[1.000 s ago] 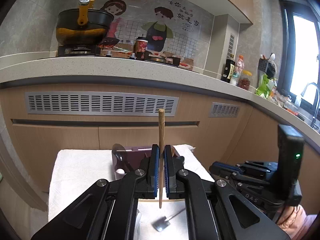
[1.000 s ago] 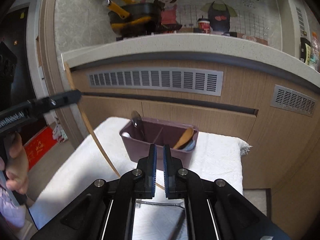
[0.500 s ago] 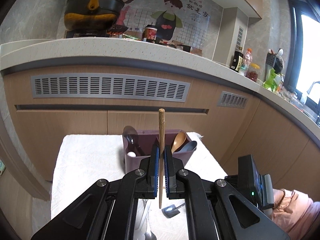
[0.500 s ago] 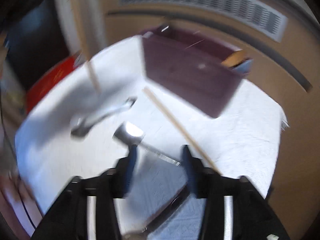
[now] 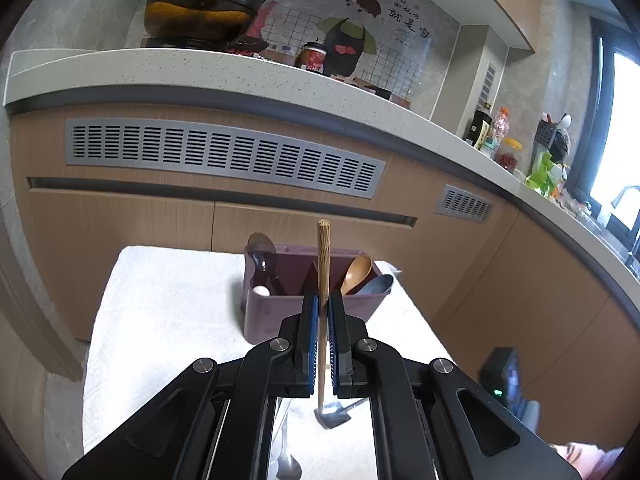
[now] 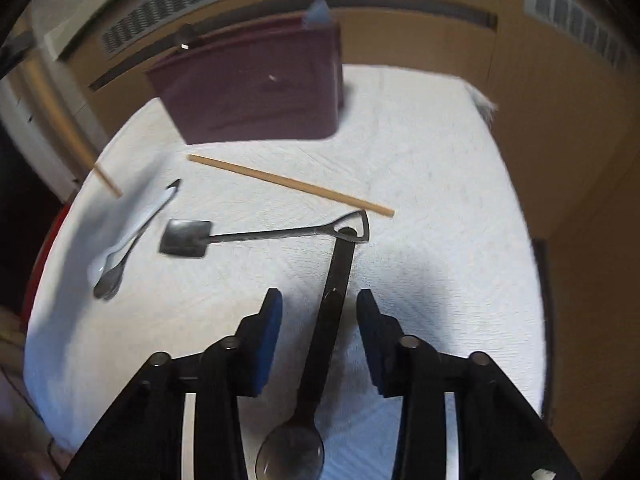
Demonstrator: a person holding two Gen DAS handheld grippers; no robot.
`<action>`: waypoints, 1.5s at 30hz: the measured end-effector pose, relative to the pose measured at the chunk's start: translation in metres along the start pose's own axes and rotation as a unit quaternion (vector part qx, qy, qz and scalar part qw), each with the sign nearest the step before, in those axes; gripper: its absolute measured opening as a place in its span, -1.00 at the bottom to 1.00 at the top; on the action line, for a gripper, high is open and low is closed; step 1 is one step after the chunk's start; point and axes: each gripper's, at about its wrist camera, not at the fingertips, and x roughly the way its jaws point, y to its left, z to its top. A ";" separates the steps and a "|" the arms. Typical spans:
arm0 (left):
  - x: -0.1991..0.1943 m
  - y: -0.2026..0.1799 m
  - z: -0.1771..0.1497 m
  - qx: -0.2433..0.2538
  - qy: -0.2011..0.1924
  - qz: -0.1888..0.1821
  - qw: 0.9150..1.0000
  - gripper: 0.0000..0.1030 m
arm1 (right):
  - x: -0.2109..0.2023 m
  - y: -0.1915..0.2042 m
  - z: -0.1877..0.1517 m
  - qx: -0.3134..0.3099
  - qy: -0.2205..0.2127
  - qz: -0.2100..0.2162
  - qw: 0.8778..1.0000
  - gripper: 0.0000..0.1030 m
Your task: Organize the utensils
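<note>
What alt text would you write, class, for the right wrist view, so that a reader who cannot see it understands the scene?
The right gripper, jaws closing but not yet touching, straddles the handle of a black spoon lying on a white cloth. Beyond lie a small metal shovel-shaped spoon, one wooden chopstick and a silver spoon, with a purple utensil holder at the back.

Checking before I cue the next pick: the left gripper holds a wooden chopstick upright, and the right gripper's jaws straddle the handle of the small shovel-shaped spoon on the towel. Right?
Not quite. The right wrist view shows the right gripper closing around the handle of the black spoon, not yet touching it; the shovel-shaped spoon lies farther ahead. The left gripper does hold the chopstick upright.
</note>
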 end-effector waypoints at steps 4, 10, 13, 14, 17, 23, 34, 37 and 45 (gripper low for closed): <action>-0.005 -0.001 -0.004 0.004 0.000 0.004 1.000 -0.90 | -0.001 0.015 -0.001 -0.040 -0.007 -0.048 0.998 -0.78; -0.007 -0.005 -0.005 0.008 0.002 0.002 1.000 -0.90 | -0.047 0.016 -0.003 -0.041 -0.062 -0.002 0.997 -0.80; -0.009 -0.008 -0.005 0.009 0.000 0.001 1.000 -0.90 | -0.078 0.016 0.005 -0.033 -0.107 0.019 0.993 -0.80; -0.009 -0.009 -0.003 0.009 -0.002 0.000 1.000 -0.90 | -0.087 0.016 0.009 -0.032 -0.122 0.021 0.992 -0.81; -0.008 -0.013 0.004 0.014 -0.008 -0.004 1.000 -0.90 | -0.118 0.019 0.024 -0.029 -0.179 0.035 0.983 -0.82; -0.001 -0.028 0.052 0.038 -0.041 -0.014 0.998 -0.90 | -0.174 0.032 0.089 -0.048 -0.288 0.044 0.956 -0.95; 0.034 -0.028 0.130 0.050 -0.083 -0.010 0.995 -0.90 | -0.178 0.058 0.199 -0.081 -0.315 0.030 0.945 -0.96; 0.039 -0.025 0.132 0.054 -0.082 -0.007 0.995 -0.90 | -0.171 0.058 0.201 -0.097 -0.303 0.032 0.948 -0.95; 0.055 -0.012 0.115 0.050 -0.054 -0.005 0.997 -0.90 | -0.110 0.057 0.162 -0.178 -0.214 0.060 0.958 -0.70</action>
